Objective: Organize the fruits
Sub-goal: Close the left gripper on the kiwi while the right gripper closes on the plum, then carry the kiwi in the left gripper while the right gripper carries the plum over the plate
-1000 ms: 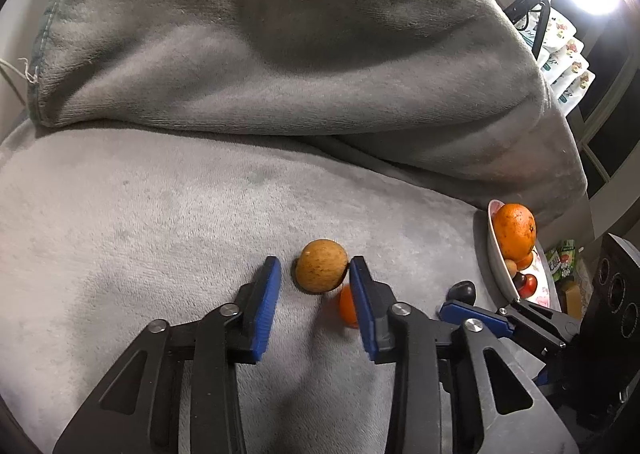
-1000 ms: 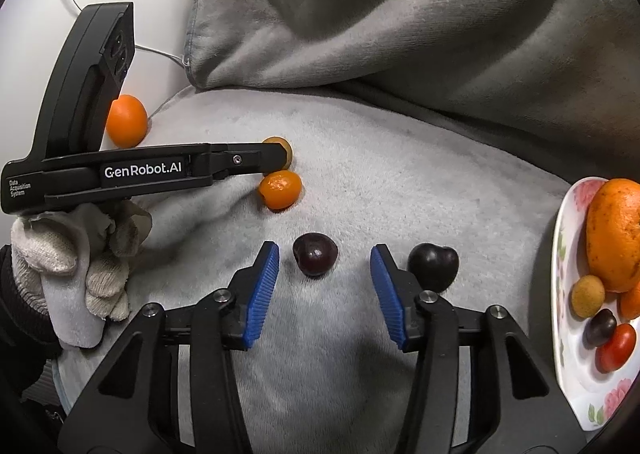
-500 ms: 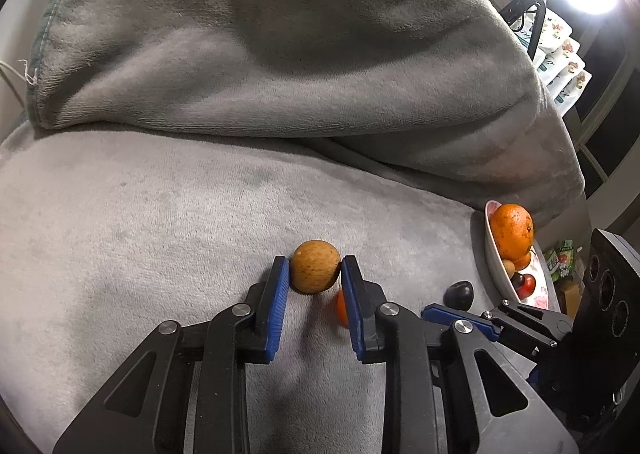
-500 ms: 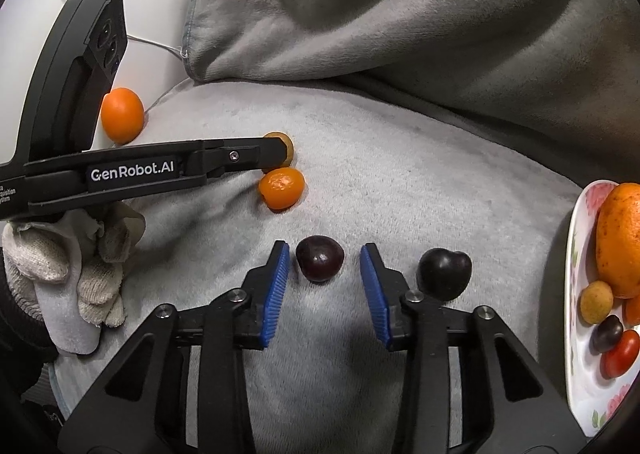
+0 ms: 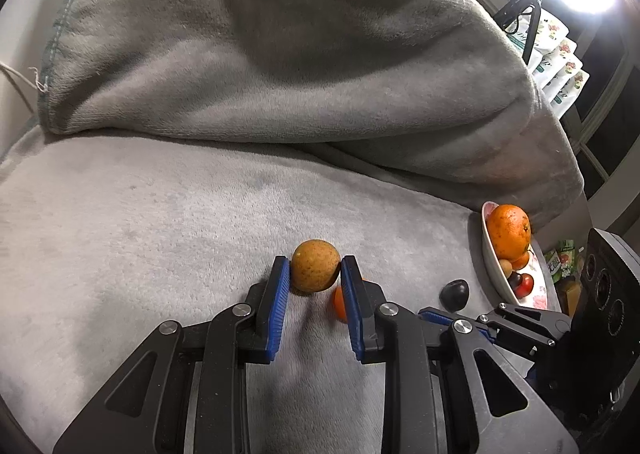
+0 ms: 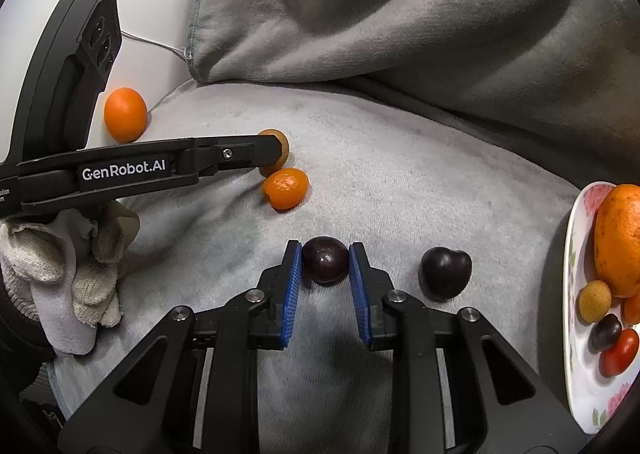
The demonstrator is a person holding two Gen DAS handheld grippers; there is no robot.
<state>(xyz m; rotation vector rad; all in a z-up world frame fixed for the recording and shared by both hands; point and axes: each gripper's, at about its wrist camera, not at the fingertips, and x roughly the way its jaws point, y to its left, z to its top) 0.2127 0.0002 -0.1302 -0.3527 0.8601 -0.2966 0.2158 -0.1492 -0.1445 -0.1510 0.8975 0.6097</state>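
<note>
Blue fingers [image 5: 280, 294] of our left gripper [image 5: 315, 274] pinch the brown fruit [image 5: 315, 271] on the grey blanket [image 5: 140, 222]; our right gripper [image 6: 325, 266] clamps the dark plum [image 6: 325, 266]. Lift both straight, gently, toward the plate [image 6: 576, 334].

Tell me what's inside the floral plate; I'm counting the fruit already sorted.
The floral plate holds a big orange, a small tan fruit, a dark plum and a red fruit. Another orange piece is partly hidden; the plate's right side is out of frame.

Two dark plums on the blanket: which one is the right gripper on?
The left plum, pinched between the right gripper's blue pads; the other plum lies free, nearer the plate.
</note>
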